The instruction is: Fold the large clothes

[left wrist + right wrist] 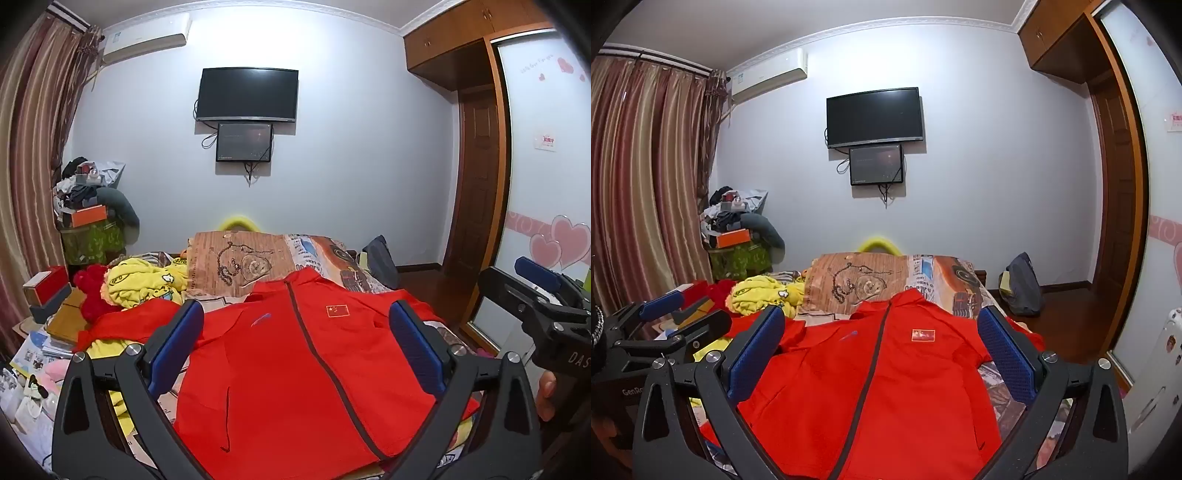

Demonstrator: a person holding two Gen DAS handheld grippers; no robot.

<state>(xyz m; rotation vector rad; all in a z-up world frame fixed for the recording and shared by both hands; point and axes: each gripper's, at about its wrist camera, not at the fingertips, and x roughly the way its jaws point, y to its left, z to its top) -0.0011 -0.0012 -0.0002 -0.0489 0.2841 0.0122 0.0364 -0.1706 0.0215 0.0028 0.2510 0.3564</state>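
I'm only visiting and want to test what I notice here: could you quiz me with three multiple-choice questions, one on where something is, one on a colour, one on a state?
1. Where does the red jacket lie?
A. spread on the bed
B. hung on the wardrobe
C. on the floor

2. What colour is the crumpled garment beyond the jacket's sleeve?
A. green
B. yellow
C. white

3. How do the left tongs and right tongs stand?
A. both shut on cloth
B. one open, one shut
C. both open, empty

Answers: 1 A, it lies flat, front up. 2 B, bright yellow with prints. 3 C, blue pads wide apart above the jacket.
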